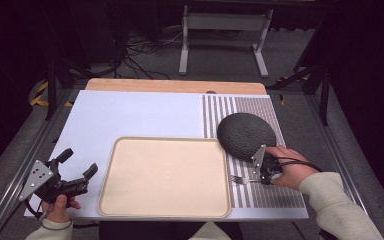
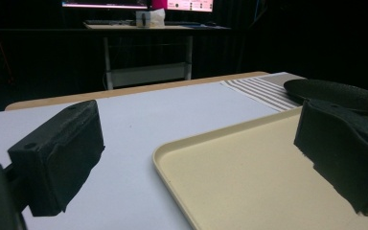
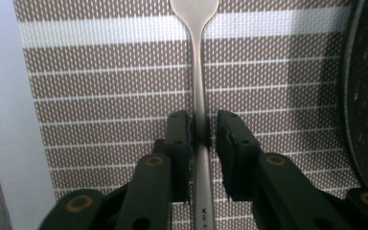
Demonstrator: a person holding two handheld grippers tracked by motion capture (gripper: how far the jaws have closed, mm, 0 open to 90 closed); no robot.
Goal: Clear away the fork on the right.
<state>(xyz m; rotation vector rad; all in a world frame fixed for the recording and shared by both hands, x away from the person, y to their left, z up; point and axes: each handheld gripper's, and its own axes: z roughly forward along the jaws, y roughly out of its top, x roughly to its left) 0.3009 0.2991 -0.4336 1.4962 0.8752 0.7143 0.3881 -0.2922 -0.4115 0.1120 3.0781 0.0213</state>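
Left gripper (image 1: 80,172) released and empty beside the beige tray (image 1: 125,200), fork (image 1: 240,179) lying on the striped mat (image 1: 280,195) right of the tray, right gripper (image 1: 262,176) straddling its handle, contact unclear, dark plate (image 1: 245,135) behind

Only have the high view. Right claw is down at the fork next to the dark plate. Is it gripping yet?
Observer: Not quite. The right gripper view has the fork handle between the right claw pads, with a sliver of gap on one side.
Operator: Lined up?
Observer: Yes. The handle runs straight up the middle, head end away, flat on the striped mat.
Operator: Left claw?
Observer: The left claw is wide open with bare pads, and it looks low across the tray corner.
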